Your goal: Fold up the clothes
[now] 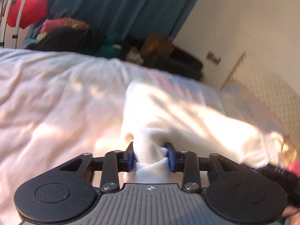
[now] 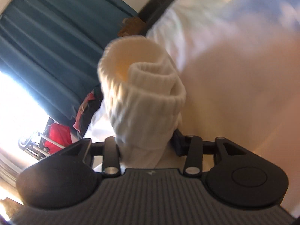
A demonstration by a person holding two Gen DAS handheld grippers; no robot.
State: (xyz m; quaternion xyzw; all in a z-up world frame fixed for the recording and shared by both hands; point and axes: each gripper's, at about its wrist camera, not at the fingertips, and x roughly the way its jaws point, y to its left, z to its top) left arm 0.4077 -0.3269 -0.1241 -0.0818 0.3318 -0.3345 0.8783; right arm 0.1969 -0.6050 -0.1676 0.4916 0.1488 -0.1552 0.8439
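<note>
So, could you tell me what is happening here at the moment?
A person is working on white socks over a bed with a gripper in each hand. The left gripper has its jaws shut on the white knit fabric. The right gripper is shut on the ribbed cuff end, where one cuff sits tucked inside the other's open mouth. Both views are blurred. A pile of other clothes waits beyond the bed, by the teal curtain.

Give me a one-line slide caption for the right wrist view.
Right gripper clamps white ribbed socks, cuff openings facing the camera, beside white bedding and a teal curtain.
</note>
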